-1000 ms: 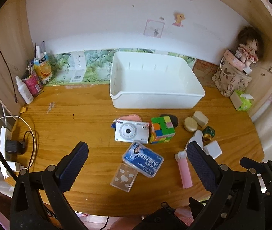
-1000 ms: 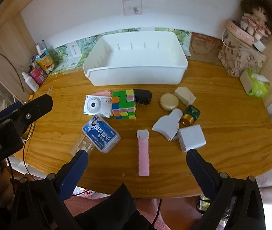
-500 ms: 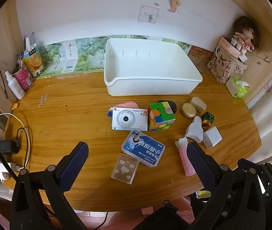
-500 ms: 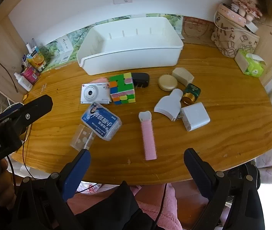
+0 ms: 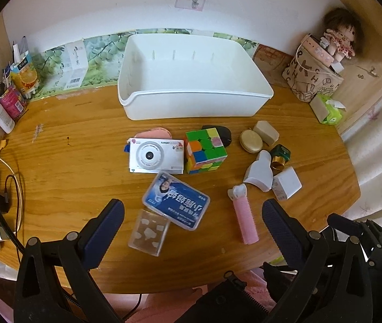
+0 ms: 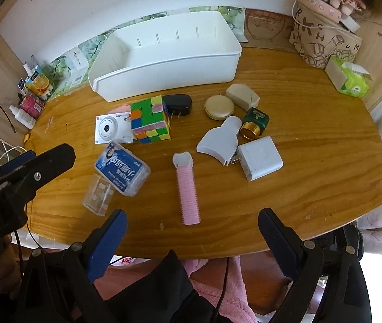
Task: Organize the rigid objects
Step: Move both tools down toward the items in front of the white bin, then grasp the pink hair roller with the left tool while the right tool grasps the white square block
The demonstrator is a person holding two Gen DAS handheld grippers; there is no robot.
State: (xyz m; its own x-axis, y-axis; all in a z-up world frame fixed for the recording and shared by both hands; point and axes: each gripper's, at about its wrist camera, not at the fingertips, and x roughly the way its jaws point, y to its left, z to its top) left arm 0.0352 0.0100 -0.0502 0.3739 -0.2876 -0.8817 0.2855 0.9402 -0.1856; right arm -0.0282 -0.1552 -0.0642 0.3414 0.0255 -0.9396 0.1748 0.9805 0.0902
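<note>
Hovering above the near edge of the wooden table [image 5: 56,161], both grippers hold nothing, so the sorting looks to be at its very start: the white bin [image 5: 191,102] at the back is bare inside and every loose item lies on the wood in front of it.

Going from left to right, the left gripper [image 5: 191,218] has its jaws wide apart over a clear plastic box [image 5: 149,232] and a blue-labelled case [image 5: 176,204] that overlaps it. Behind these lies a white camera [image 5: 156,158] on a pink pad, touching a colour cube [image 5: 205,150], with a black plug [image 6: 177,103] just behind the cube. Next comes a pink comb [image 6: 187,193], lying lengthwise toward the person. Further right sit a round gold compact [image 6: 219,107], a beige block [image 6: 242,97], a grey nozzle-shaped piece [image 6: 220,141], a green bottle with a gold cap [image 6: 254,122] and a white charger [image 6: 259,157], the last three crowded together.

The right gripper [image 6: 191,226], jaws likewise spread, lines up with the comb. A likely next move is lowering onto one item, closing across its narrow width, then carrying it to the bin; the overlapping cases would need care.
</note>
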